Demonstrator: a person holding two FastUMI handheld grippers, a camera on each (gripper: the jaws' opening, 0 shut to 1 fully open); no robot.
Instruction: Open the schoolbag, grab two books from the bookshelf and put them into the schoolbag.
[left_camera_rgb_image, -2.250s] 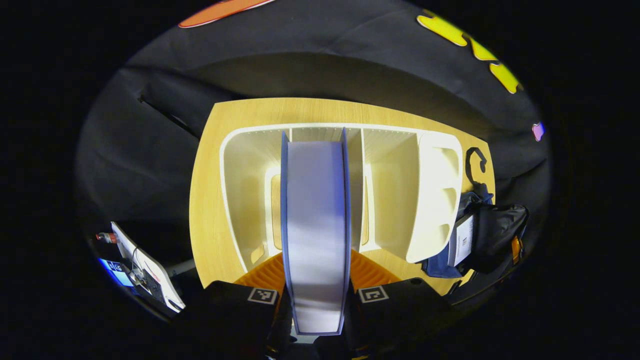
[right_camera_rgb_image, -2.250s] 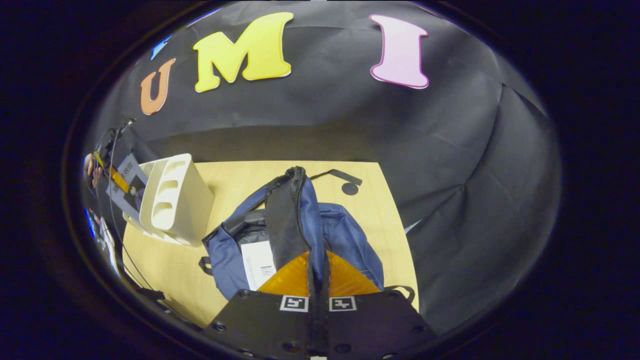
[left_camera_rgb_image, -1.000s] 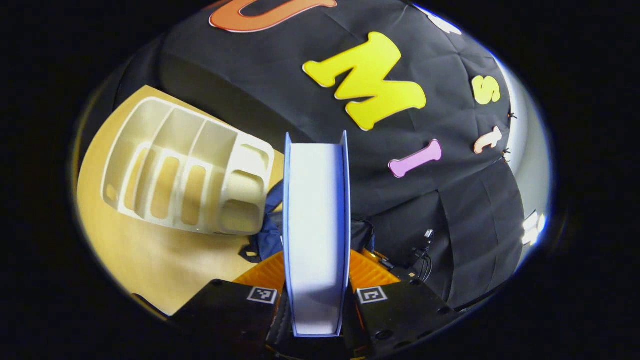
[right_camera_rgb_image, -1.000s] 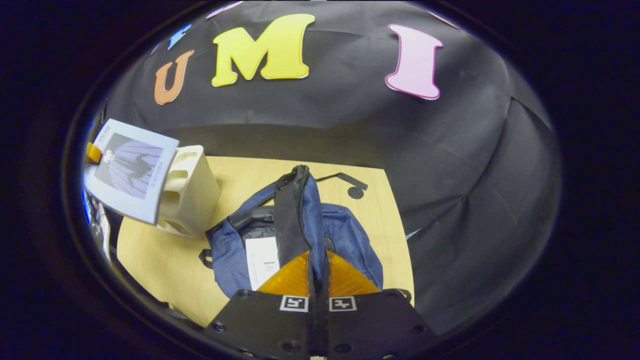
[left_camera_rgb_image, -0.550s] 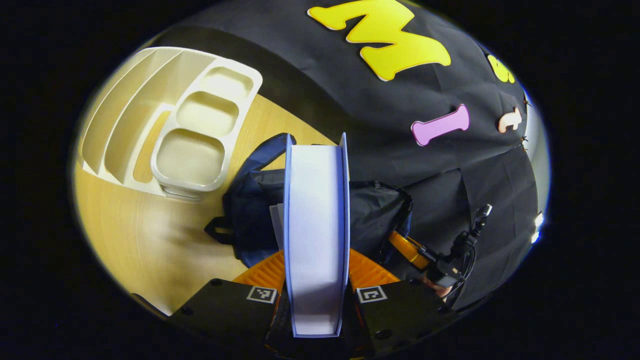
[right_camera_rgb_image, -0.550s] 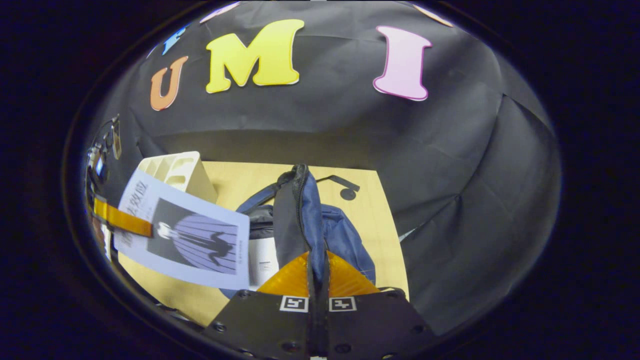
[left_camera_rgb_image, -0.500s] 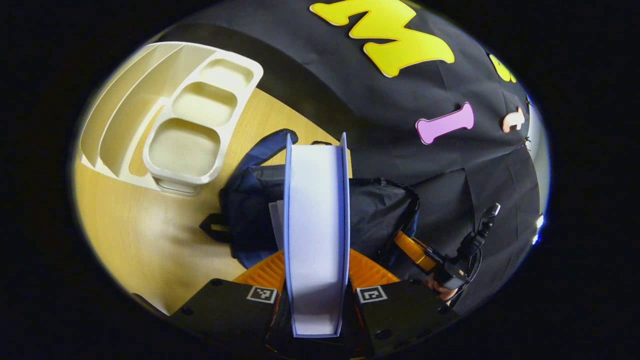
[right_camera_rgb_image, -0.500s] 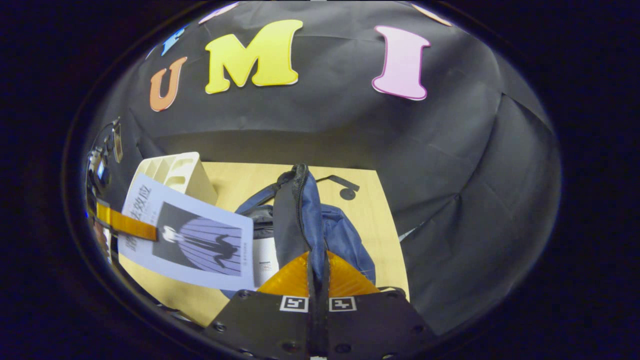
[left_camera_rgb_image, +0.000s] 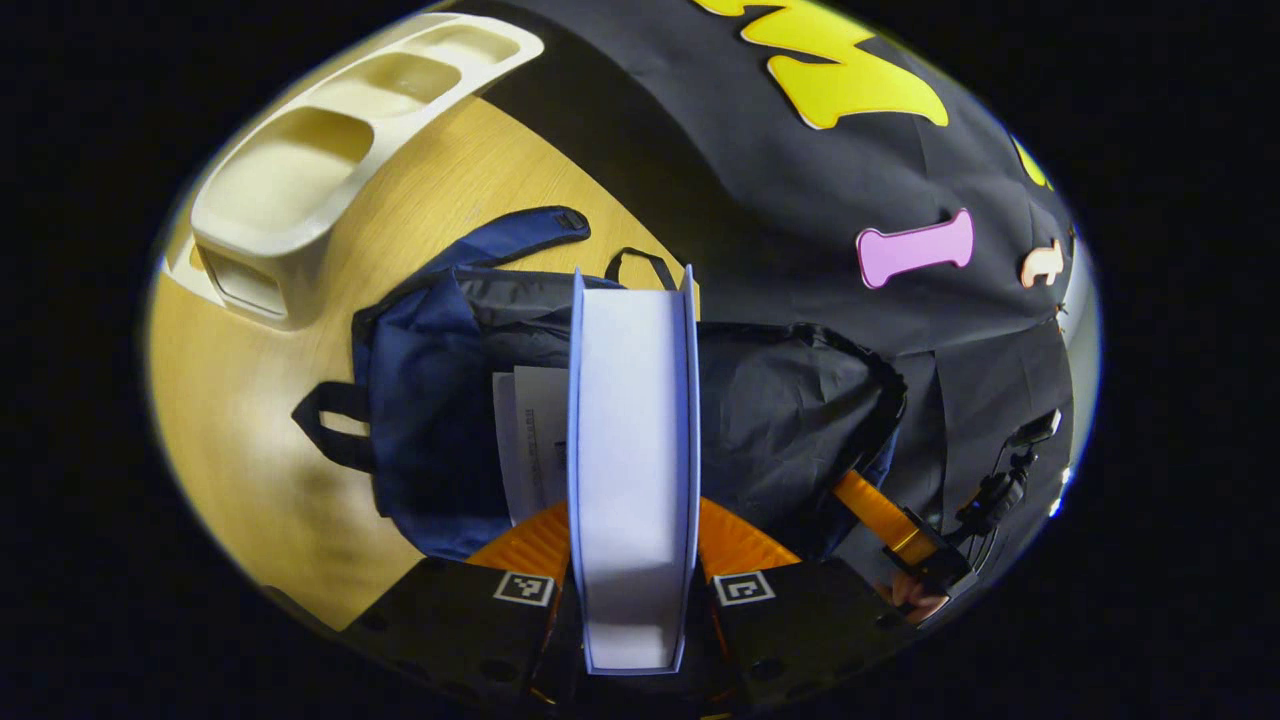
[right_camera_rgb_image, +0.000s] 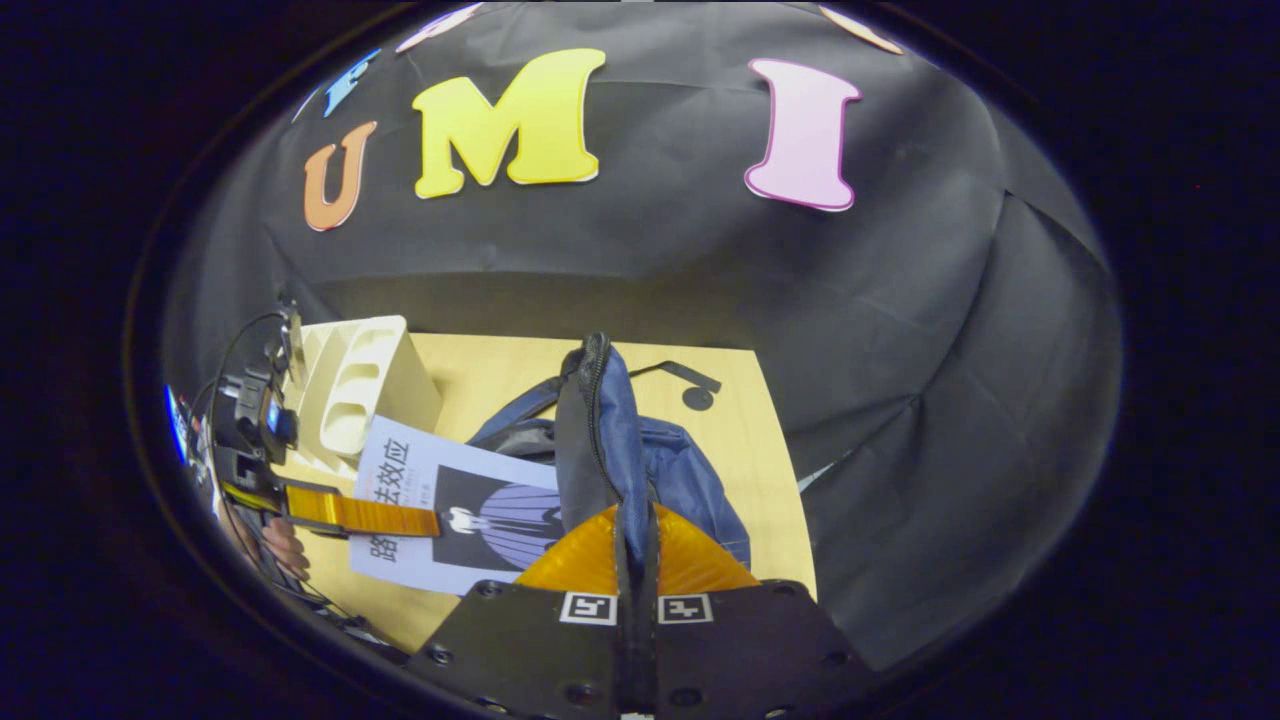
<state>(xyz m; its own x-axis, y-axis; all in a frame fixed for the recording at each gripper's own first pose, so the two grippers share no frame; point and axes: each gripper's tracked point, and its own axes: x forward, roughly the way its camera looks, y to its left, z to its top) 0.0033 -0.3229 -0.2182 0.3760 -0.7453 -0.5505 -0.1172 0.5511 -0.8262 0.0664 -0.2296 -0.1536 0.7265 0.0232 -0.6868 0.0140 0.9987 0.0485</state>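
My left gripper (left_camera_rgb_image: 632, 535) is shut on a thick book (left_camera_rgb_image: 630, 420) with a pale blue cover, seen edge-on over the open mouth of the blue schoolbag (left_camera_rgb_image: 430, 390). Another white book (left_camera_rgb_image: 530, 440) lies inside the bag. In the right gripper view the held book (right_camera_rgb_image: 470, 510) hangs at the bag's opening, with the left gripper's finger (right_camera_rgb_image: 360, 515) across its cover. My right gripper (right_camera_rgb_image: 637, 525) is shut on the zipped edge of the bag's flap (right_camera_rgb_image: 590, 430) and holds it up. The white bookshelf (left_camera_rgb_image: 320, 170) stands left of the bag.
The bag and shelf rest on a light wooden table (left_camera_rgb_image: 230, 420) with black cloth behind and to the right. A black strap end (right_camera_rgb_image: 695, 385) lies beyond the bag. A hand (right_camera_rgb_image: 285, 545) holds the left gripper at the table's left edge.
My left gripper has carried the book away from the shelf, rightwards and down to the bag's open mouth. The right gripper has kept the flap raised, hardly moving.
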